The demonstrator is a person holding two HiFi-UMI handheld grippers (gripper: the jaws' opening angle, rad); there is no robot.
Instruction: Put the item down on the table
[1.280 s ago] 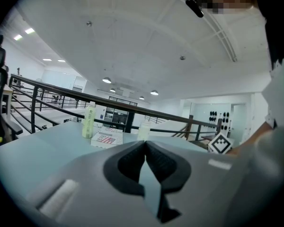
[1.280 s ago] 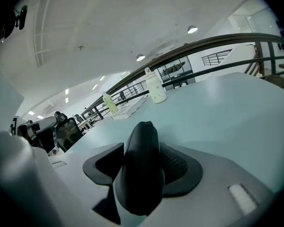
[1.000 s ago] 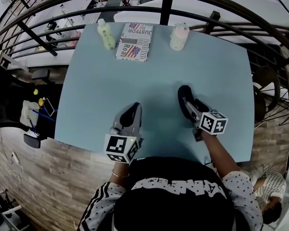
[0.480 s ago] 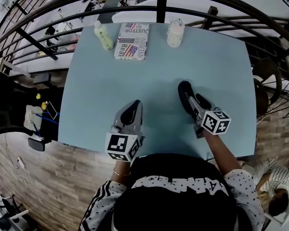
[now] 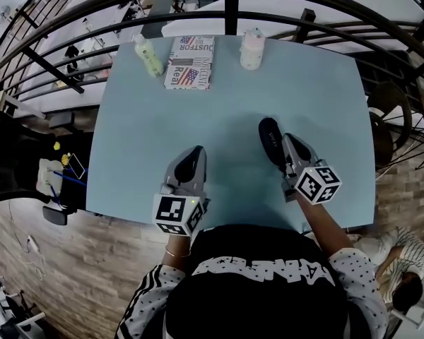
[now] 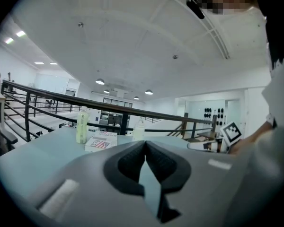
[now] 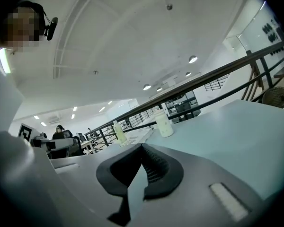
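Observation:
My right gripper (image 5: 270,134) hovers over the pale blue table (image 5: 304,83) right of centre. Its jaws have just closed and nothing is between them; in the right gripper view (image 7: 142,146) the pads meet. My left gripper (image 5: 194,157) is near the table's front edge, also shut and empty, with its pads touching in the left gripper view (image 6: 145,143). At the far edge stand a green bottle (image 5: 147,55), a printed box (image 5: 191,62) and a white bottle (image 5: 252,49). All three are well away from both grippers.
A dark curved railing (image 5: 233,13) runs behind the table's far edge. A wooden floor (image 5: 71,260) lies to the left and below. A black chair (image 5: 14,154) stands at the left. Another person (image 5: 399,274) sits at the lower right.
The right gripper has risen a little above the table and its jaws have come together. The left gripper has stayed in place.

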